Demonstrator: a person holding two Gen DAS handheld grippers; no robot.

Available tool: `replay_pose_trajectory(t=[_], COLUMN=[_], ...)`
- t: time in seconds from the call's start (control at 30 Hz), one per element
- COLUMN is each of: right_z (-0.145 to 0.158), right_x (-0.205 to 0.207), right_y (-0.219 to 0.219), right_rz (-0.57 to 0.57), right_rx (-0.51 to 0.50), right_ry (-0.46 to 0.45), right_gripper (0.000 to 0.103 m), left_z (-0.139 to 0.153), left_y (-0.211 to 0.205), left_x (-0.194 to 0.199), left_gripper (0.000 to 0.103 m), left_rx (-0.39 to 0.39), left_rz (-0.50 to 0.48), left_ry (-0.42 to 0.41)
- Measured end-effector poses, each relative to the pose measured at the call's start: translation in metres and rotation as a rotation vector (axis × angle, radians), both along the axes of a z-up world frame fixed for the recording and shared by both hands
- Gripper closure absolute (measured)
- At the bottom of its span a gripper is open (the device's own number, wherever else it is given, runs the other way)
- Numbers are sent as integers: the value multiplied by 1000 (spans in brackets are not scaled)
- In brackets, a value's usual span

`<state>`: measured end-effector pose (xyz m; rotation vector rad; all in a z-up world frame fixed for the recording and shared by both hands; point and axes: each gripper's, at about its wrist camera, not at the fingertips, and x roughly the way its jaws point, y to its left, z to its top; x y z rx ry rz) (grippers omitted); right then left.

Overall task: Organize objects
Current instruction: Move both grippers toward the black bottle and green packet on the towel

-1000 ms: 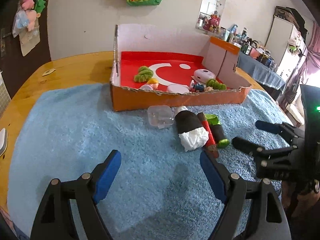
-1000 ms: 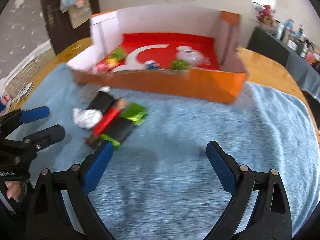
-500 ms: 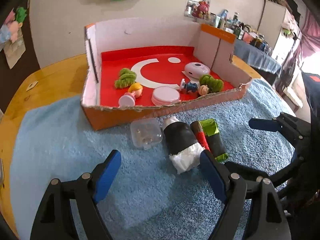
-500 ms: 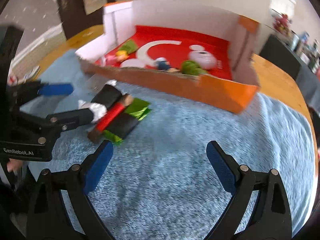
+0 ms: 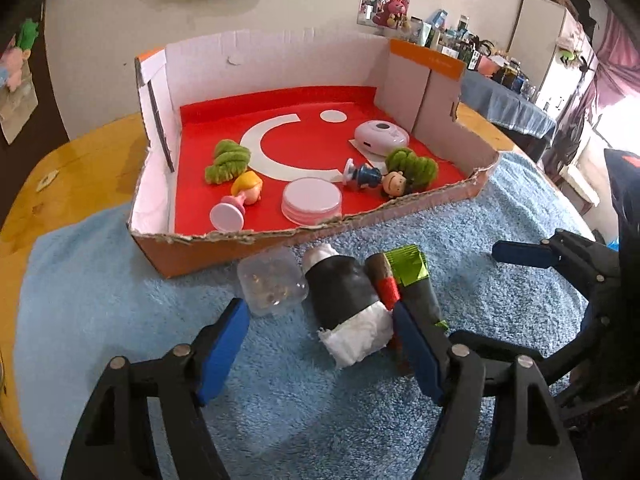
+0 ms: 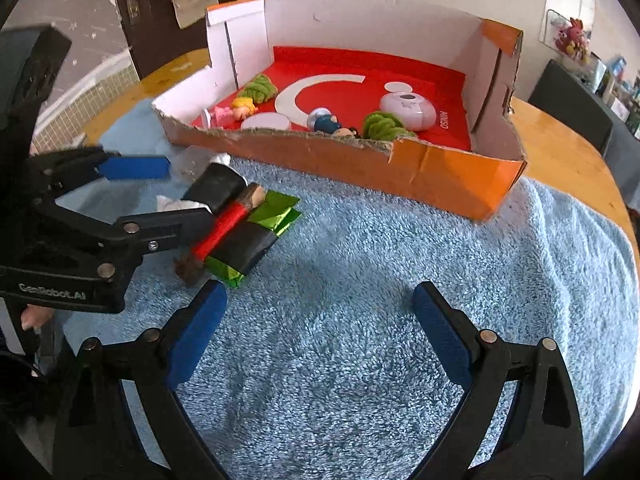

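A black roll with white paper ends (image 5: 348, 300) lies on the blue towel (image 5: 120, 320) beside a clear plastic case (image 5: 272, 284), a brown stick wound with red thread (image 5: 386, 286) and a black-and-green foil packet (image 5: 412, 280). My left gripper (image 5: 320, 344) is open, its jaws either side of the roll's near end. It also shows in the right wrist view (image 6: 160, 192). My right gripper (image 6: 320, 332) is open and empty over bare towel, right of the packet (image 6: 256, 240).
An orange cardboard box (image 5: 192, 256) with a red floor stands behind the pile. It holds two green fuzzy toys, small figurines, a pink round tin (image 5: 312, 200) and a white device (image 5: 380, 136). A wooden table (image 6: 560, 152) lies under the towel.
My left gripper has moved forward and down until its jaws flank the black roll. My right gripper has shifted closer to the pile. Both stay open.
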<state>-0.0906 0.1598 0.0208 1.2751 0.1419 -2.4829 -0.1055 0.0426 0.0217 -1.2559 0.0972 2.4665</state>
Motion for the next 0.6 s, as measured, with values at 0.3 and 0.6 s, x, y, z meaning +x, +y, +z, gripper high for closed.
replay_pose_trajectory(t=[0.3,0.6], right_z=[1,1], right_x=[-18,-15], right_y=[-2,-17], right_rz=[-78,-7], right_rx=[-35,-9], right_ry=[-8,-19], right_gripper=[8,8], left_z=[-3,-5], left_y=[-6,-12], left_x=[2,1], left_gripper=[31,31], left_rx=[14,15], left_rz=[27,-6], left_ry=[-12,-15])
